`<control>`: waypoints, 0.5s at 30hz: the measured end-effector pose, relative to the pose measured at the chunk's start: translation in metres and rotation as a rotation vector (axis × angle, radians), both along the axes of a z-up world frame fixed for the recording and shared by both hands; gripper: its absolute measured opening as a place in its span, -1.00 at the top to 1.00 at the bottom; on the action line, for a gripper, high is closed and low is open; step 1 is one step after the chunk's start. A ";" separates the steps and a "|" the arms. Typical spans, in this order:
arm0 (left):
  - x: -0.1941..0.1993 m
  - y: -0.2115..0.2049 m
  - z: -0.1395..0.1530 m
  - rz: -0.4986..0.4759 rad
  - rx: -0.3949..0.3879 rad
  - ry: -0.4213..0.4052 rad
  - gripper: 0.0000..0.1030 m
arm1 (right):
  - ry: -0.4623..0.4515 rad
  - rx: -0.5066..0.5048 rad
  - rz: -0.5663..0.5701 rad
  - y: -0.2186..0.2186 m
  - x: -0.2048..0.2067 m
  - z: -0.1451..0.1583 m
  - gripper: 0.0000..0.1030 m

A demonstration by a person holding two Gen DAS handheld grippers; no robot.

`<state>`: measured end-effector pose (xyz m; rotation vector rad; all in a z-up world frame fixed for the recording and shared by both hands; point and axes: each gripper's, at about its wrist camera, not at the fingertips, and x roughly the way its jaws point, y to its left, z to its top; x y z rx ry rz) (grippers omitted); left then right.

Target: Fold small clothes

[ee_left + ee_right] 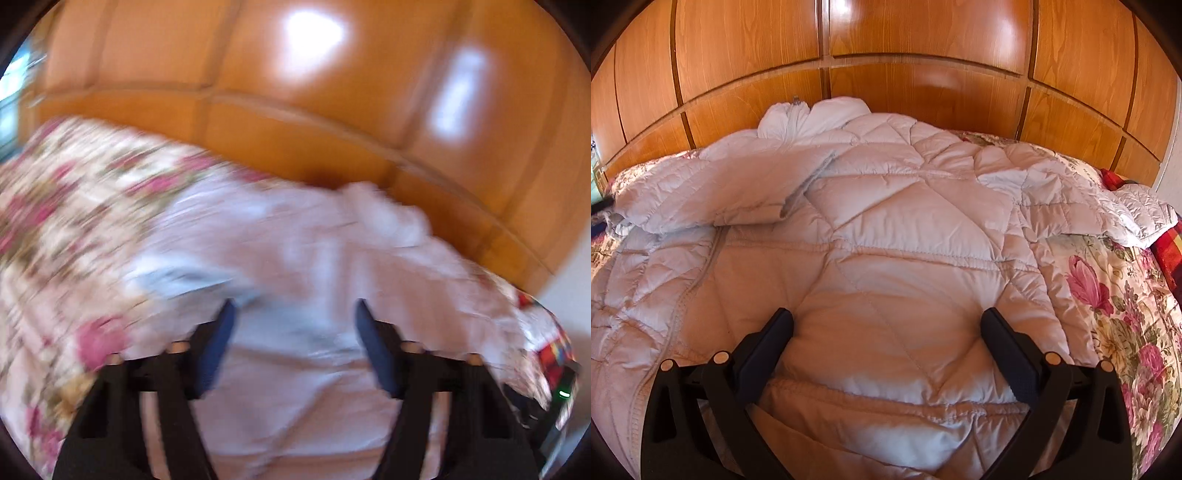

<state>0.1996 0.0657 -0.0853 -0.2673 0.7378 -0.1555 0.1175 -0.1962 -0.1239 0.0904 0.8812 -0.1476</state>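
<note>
Plainly, we count one garment: a white quilted jacket (886, 229) spread flat on a bed with a floral bedspread (1123, 317). Its long axis runs away from us, hem nearest our right gripper (886, 325) and collar at the far end against the wooden panelled wall (886, 33). We see two sleeves: the left one lies folded across the chest, the right one stretches out sideways toward the bed's right edge, where a red checked cloth (1167, 243) shows. We can read no brand, label or writing anywhere on the jacket.

Our right gripper hovers over the hem area with its jaws wide apart, holding nothing.

Our left wrist view is heavily blurred. Our left gripper (293, 314) also has its jaws apart, above the pale jacket (314, 258), with the bedspread (66, 206) to its left and the wooden wall (332, 110) behind. Whether its tips touch the fabric we cannot tell.
</note>
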 end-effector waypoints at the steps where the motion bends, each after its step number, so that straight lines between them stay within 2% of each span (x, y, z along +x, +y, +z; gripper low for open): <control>1: 0.001 0.008 -0.006 0.029 0.017 0.031 0.08 | -0.011 0.017 0.017 0.001 -0.001 0.006 -0.85; 3: 0.002 0.023 -0.016 0.068 0.037 0.082 0.23 | -0.048 0.081 0.061 0.001 -0.003 0.021 -0.72; 6: 0.007 0.033 -0.026 0.099 0.032 0.124 0.24 | -0.059 0.257 0.113 0.001 0.010 0.041 -0.62; 8: 0.012 0.033 -0.028 0.098 0.030 0.141 0.24 | -0.020 0.396 0.109 -0.002 0.031 0.041 -0.27; 10: 0.026 0.023 -0.030 0.065 0.069 0.169 0.24 | 0.030 0.481 0.072 -0.006 0.050 0.031 -0.03; 12: 0.040 0.021 -0.028 0.072 0.086 0.177 0.24 | 0.075 0.562 0.019 -0.010 0.067 0.017 -0.02; 15: 0.056 0.029 -0.029 0.120 0.058 0.170 0.24 | 0.088 0.665 -0.021 -0.013 0.081 0.007 -0.02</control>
